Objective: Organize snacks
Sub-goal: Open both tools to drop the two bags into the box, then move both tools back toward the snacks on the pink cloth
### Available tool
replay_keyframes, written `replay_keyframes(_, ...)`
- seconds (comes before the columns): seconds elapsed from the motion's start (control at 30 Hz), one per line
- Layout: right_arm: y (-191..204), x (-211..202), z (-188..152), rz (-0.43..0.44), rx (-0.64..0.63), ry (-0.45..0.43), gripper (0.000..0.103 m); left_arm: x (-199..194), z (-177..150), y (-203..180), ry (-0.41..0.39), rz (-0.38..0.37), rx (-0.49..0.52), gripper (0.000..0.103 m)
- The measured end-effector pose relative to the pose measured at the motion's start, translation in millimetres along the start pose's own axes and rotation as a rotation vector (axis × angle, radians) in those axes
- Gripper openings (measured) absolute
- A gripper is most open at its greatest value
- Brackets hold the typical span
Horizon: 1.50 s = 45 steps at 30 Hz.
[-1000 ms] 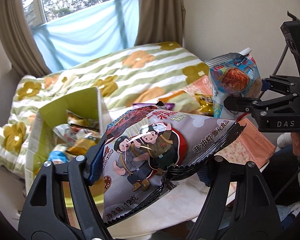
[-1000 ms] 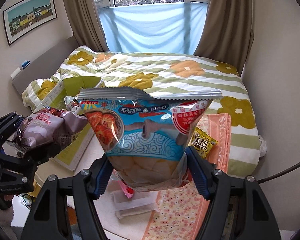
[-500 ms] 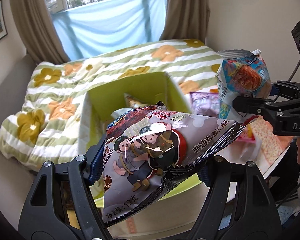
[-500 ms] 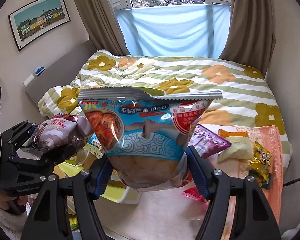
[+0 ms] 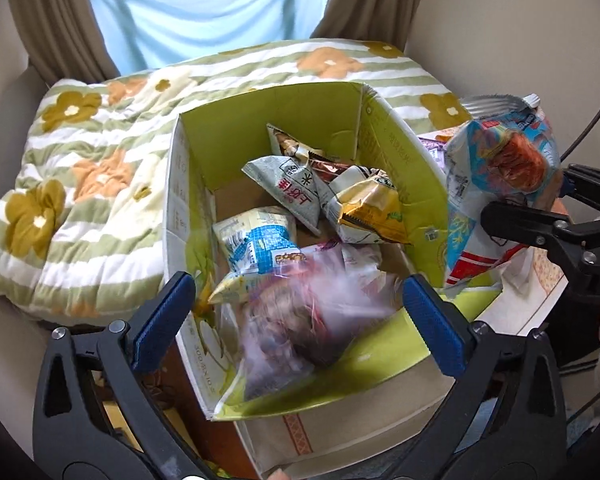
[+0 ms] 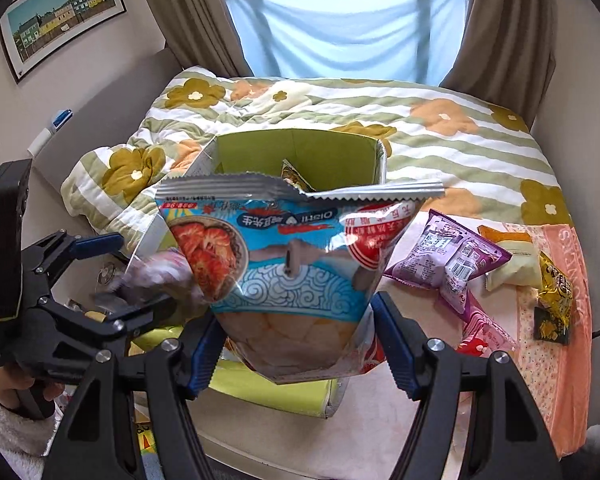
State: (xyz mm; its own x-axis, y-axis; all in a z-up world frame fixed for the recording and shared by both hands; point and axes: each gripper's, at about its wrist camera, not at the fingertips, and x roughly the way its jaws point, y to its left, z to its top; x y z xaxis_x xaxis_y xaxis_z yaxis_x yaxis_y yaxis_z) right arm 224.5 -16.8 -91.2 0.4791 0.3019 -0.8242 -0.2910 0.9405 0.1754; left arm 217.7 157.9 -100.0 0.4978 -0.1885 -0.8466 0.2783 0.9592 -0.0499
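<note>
My left gripper [image 5: 296, 284] hangs over the open green-lined cardboard box [image 5: 284, 120], its jaws opening wide. The purple-grey snack bag [image 5: 300, 320] is a blur below them, free of the pads and dropping into the box among several other snack packs [image 5: 360, 204]. My right gripper [image 6: 296, 320] is shut on the blue chip bag [image 6: 292, 248], held upright beside the box's right wall [image 6: 380, 160]. In the left wrist view that blue chip bag [image 5: 500, 176] shows at the right. The right wrist view has the left gripper [image 6: 140, 272] at its left, with the falling bag [image 6: 156, 272].
To the right of the box, a purple snack pack [image 6: 448, 260], a pink pack [image 6: 484, 336], a pale pack [image 6: 512, 268] and a yellow pack [image 6: 556, 288] lie on the white table and peach cloth [image 6: 560, 360]. A flowered quilt [image 6: 440, 136] covers the bed behind.
Both grippers have moved left, over and beside the box. My left gripper has opened and let go of the purple-grey bag, which is falling into the box. The right still grips the blue bag.
</note>
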Motion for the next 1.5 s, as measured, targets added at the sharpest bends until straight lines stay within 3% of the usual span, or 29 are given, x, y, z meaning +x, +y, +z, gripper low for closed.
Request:
replay_keyframes(0.17, 1, 8, 3, 0.028, -0.001, 0.010, 0.066, -9, -3, 8, 0.004, -0.038, -0.093, 0.102)
replay_keyframes(0.33, 7, 19, 5, 0.084, 0.006, 0.038, 0.066, -11, -5, 16, 0.005, 0.035, -0.129, 0.102)
replay_keyframes(0.53, 19, 34, 6, 0.072, -0.029, 0.051, 0.068, -14, -6, 21, -0.010, 0.107, -0.136, 0.102)
replay_keyframes(0.6, 22, 36, 6, 0.082, -0.022, 0.043, 0.074, -15, -6, 24, -0.012, 0.108, -0.138, 0.102)
replay_keyframes(0.67, 22, 35, 5, 0.064, -0.012, 0.024, 0.092, -16, -6, 26, -0.016, 0.103, -0.145, 0.103)
replay_keyframes(0.73, 20, 30, 2, 0.067, -0.004, -0.008, 0.101, -19, -8, 29, -0.020, 0.105, -0.155, 0.103)
replay_keyframes(0.87, 18, 26, -4, 0.070, 0.009, -0.012, 0.103, -22, -12, 34, -0.025, 0.125, -0.163, 0.103)
replay_keyframes(1.3, 12, -5, -16, 0.021, 0.063, -0.065, 0.103, -31, -10, 24, -0.049, 0.078, -0.115, 0.103)
replay_keyframes(1.5, -19, -39, -27, -0.106, 0.158, -0.093, 0.103, -31, 14, -3, -0.071, -0.014, -0.064, 0.102)
